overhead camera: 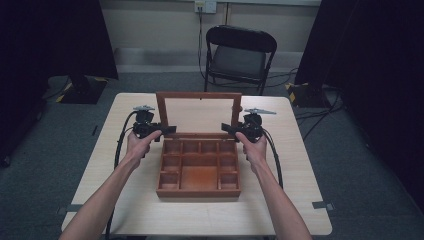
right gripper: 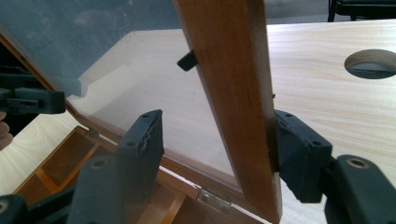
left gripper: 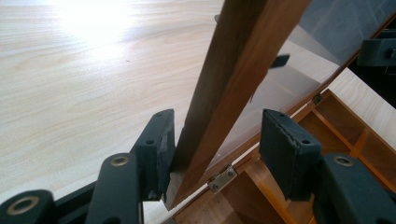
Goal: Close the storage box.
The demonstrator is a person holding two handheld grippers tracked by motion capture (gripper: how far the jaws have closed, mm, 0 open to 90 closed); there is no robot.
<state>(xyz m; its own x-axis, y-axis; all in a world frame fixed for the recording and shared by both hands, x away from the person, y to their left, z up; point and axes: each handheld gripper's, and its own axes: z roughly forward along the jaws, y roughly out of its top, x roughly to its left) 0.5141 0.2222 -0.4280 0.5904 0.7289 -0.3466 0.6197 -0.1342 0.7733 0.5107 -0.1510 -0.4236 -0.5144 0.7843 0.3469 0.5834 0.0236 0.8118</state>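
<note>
A brown wooden box with several compartments stands mid-table, its glass-paned lid raised upright at the back. My left gripper reaches in at the lid's left rail, my right gripper at its right rail. In the left gripper view the rail runs between the jaws of the left gripper: the outer pad lies against the wood, the inner pad stands off it. The right gripper straddles its rail likewise, with the outer pad touching and the inner pad apart.
Brass hinges join lid and box. The light wooden table has a round hole beyond the lid. A black chair stands behind the table, with dark curtains on both sides.
</note>
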